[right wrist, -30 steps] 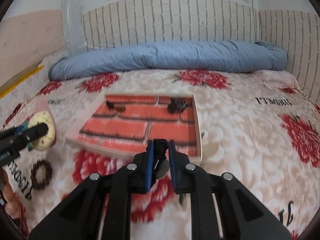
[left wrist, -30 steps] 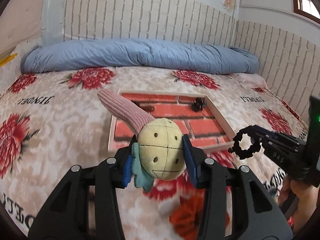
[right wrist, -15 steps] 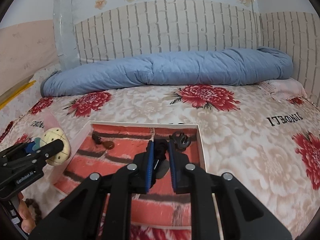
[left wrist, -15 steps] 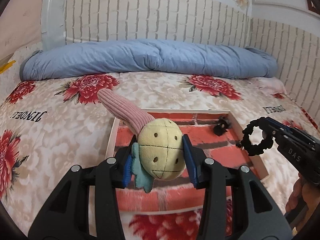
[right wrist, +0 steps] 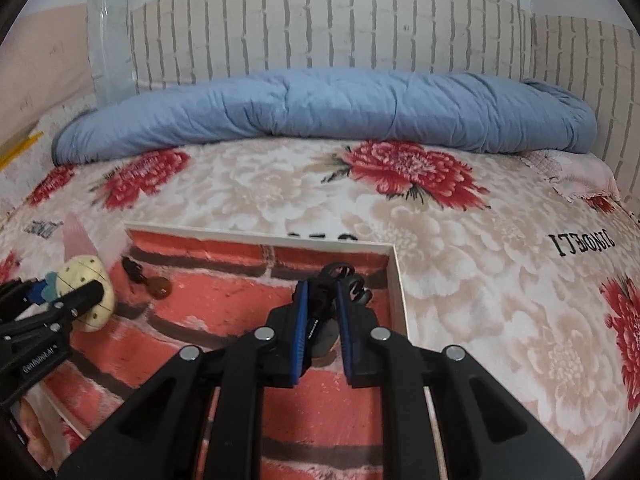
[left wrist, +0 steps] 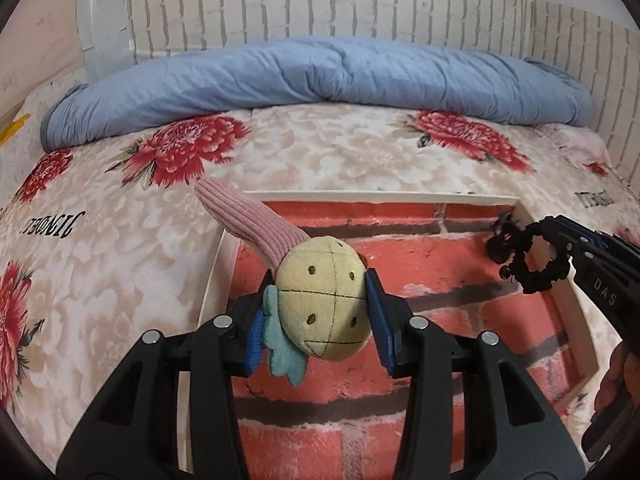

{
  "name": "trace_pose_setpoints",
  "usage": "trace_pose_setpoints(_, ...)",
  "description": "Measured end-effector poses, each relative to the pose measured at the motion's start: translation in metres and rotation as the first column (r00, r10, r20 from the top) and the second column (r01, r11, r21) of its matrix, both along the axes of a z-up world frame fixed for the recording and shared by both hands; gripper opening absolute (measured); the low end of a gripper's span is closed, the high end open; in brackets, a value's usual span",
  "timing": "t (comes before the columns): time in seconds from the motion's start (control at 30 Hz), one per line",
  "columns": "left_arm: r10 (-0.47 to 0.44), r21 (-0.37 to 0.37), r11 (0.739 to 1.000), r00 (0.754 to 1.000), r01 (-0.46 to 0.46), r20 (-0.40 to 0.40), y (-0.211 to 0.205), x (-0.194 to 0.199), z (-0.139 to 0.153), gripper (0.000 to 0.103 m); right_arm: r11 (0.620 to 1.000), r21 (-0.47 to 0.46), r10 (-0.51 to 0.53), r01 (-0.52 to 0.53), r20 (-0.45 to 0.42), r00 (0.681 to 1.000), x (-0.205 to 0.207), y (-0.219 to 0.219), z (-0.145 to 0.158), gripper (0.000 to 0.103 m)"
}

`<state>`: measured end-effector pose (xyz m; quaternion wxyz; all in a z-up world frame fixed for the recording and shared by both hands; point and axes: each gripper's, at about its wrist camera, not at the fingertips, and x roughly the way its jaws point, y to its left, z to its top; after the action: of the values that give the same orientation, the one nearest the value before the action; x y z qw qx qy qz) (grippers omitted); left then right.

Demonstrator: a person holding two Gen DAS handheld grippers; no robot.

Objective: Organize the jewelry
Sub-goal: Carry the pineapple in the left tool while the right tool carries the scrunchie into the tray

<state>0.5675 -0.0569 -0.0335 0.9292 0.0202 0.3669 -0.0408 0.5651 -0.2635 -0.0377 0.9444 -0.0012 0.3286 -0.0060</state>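
My left gripper [left wrist: 316, 316] is shut on a plush hair tie [left wrist: 322, 312] with a yellow stitched ball, a pink ribbed ear and a teal felt piece, held over the left part of the brick-print tray [left wrist: 472, 199]. My right gripper [right wrist: 322, 308] is shut on a black scrunchie [left wrist: 538, 258], held over the tray's far right corner. A black hair clip [right wrist: 354, 282] lies in that corner just past the right fingertips. A brown clip with a black piece [right wrist: 154, 285] lies near the tray's far left. The left gripper with the plush also shows in the right wrist view [right wrist: 86, 298].
The tray [right wrist: 396, 276] lies on a floral bedspread [right wrist: 460, 248]. A rolled blue duvet [left wrist: 320, 76] lies along the brick-pattern headboard wall [left wrist: 320, 4]. A clear plastic sheet [left wrist: 102, 20] stands at the back left.
Both grippers have moved forward from the near side of the bed to over the tray, each still holding its item. The orange and beaded items near the front edge have left view.
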Motion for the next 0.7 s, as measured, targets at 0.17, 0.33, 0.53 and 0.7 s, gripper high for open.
trace_pose_setpoints(0.17,0.006,0.005,1.000,0.998,-0.006,-0.056,0.000,0.013,-0.016,0.043,1.000,-0.008,-0.011,0.010,-0.045,0.999,0.010,-0.002,-0.014,0.015)
trace_pose_setpoints(0.33,0.013,0.028,1.000,0.997,-0.011,-0.082,-0.001,0.020,-0.027,0.044,1.000,0.003,-0.017,0.017,-0.094,0.995,0.017,-0.007,-0.023,0.015)
trace_pose_setpoints(0.53,0.007,0.037,0.999,0.995,-0.004,-0.101,0.000,0.023,-0.028,0.046,1.000,0.003,-0.024,0.024,-0.155,0.988,0.024,-0.010,-0.032,0.015)
trace_pose_setpoints(0.7,0.008,0.034,0.999,0.993,-0.005,-0.117,0.002,0.019,-0.027,0.050,1.000,0.001,-0.027,0.028,-0.204,0.979,0.027,-0.012,-0.042,0.015)
